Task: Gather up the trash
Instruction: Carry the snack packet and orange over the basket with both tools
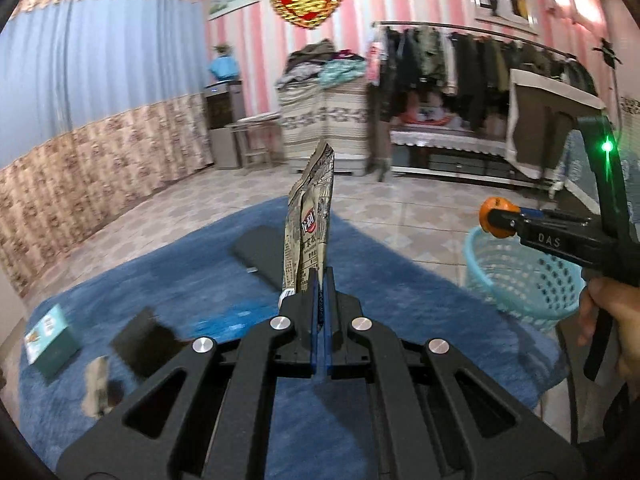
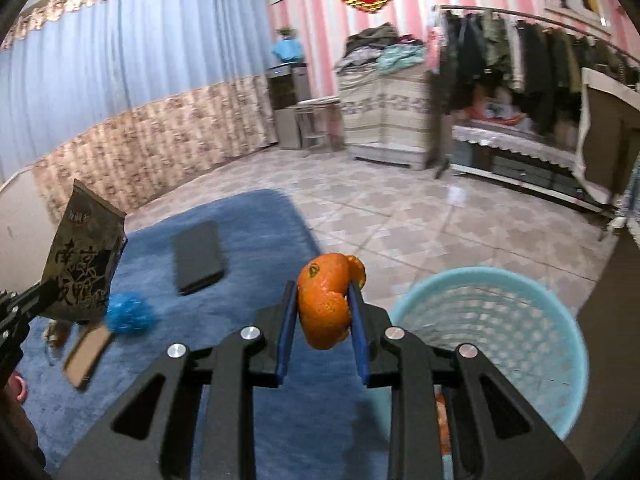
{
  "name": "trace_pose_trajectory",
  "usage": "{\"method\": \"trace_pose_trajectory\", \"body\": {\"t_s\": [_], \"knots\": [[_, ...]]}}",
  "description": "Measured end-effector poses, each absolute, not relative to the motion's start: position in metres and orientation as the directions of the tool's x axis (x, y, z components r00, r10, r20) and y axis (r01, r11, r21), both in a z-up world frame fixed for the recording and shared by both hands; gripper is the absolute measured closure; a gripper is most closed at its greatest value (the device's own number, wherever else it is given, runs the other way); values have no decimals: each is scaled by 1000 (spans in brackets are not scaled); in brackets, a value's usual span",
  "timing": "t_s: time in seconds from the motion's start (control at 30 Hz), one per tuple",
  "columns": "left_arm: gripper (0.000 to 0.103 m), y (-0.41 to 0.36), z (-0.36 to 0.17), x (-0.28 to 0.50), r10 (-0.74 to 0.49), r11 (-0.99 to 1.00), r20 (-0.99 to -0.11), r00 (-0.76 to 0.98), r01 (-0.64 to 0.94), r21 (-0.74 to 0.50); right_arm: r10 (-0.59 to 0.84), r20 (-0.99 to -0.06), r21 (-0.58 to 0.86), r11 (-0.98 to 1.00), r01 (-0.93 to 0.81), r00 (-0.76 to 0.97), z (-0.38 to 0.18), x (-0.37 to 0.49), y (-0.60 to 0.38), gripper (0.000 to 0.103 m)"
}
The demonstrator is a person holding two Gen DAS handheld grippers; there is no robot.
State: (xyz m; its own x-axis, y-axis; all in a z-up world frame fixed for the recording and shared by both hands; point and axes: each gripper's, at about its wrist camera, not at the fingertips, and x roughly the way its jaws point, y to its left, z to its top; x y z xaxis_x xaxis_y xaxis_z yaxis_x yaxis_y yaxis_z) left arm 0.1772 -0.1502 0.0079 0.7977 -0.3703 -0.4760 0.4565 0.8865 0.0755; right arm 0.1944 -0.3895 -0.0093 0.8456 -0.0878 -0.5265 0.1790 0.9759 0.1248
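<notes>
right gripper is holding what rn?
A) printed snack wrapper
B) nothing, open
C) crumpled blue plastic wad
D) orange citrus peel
D: the right gripper is shut on the curled orange citrus peel, just left of the light-blue perforated plastic basket; the grey printed snack wrapper is in the left gripper.

The blurred basket (image 2: 520,320) is cut off behind the right tool (image 2: 322,312).
</notes>
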Motion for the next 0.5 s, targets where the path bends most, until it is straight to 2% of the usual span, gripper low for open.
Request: {"method": "trace_pose_trajectory", "body": {"t_s": [0.23,0.5], "knots": [[103,-213,-5,192,-454,844,-502,737,535,22,-209,-521,73,955,287,827,-6,177,-448,77],[103,-291,-5,195,-548,774,-504,668,633,-2,-286,-526,90,918,387,801,-7,158,-506,77]]}}
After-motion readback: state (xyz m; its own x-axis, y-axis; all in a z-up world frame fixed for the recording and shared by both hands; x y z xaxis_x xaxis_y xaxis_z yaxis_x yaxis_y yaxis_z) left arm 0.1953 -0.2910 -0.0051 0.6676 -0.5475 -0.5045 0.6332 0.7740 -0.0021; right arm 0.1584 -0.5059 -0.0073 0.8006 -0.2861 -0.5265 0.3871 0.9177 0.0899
